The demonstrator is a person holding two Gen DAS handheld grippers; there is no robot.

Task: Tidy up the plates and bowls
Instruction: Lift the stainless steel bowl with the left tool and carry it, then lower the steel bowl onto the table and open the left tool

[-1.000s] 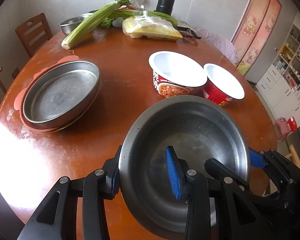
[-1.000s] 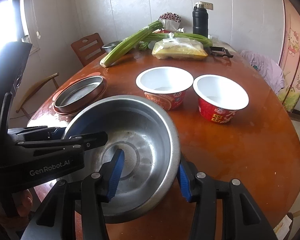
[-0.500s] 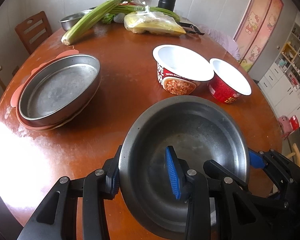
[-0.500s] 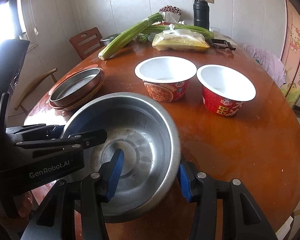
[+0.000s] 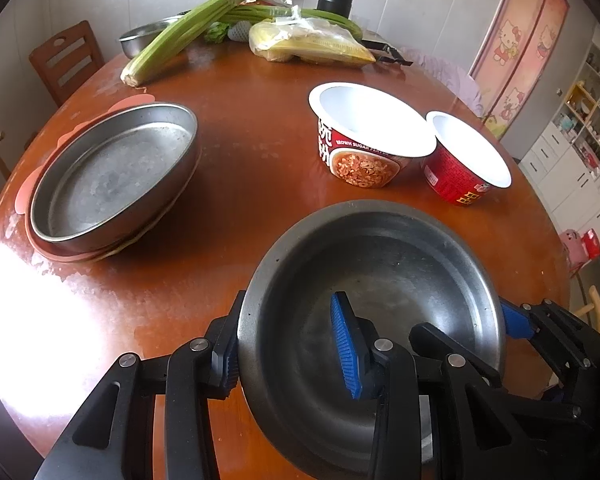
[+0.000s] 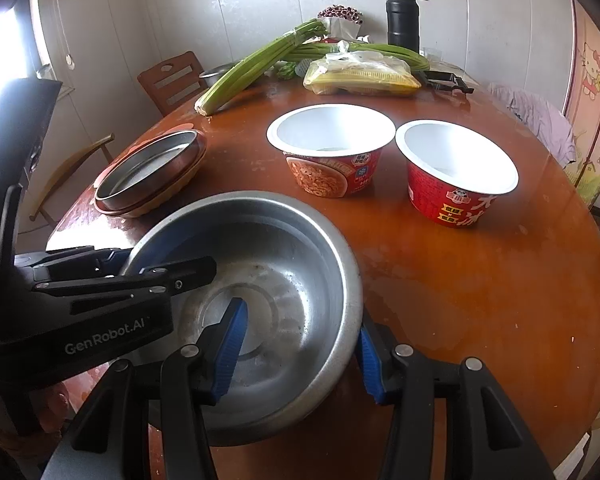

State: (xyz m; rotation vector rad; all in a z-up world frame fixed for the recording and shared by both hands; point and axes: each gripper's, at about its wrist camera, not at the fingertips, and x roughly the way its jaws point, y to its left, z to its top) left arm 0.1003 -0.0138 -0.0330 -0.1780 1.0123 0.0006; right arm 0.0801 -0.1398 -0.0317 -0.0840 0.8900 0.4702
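Gripping a steel bowl [image 5: 380, 280] by opposite rim edges, left gripper [image 5: 288, 344] clamped at 9 o'clock, right gripper [image 6: 300, 344] clamped at 3 o'clock, above the round wooden table [image 6: 480, 280]. Stacked steel pan [image 5: 112, 176] at 10 o'clock; two instant-noodle cups [image 5: 368, 132] at 1 o'clock.

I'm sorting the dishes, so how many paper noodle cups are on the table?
2. The orange-printed cup stands mid-table; the red cup stands just to its right. No others visible.

- Steel bowl [image 6: 284, 280] nearest, on table [image 6: 480, 280].
- Two paper bowls [image 6: 332, 148] side by side behind it.
- Stacked pans [image 6: 152, 172] to left.
- Celery [image 6: 256, 64], bag, flask at far edge.
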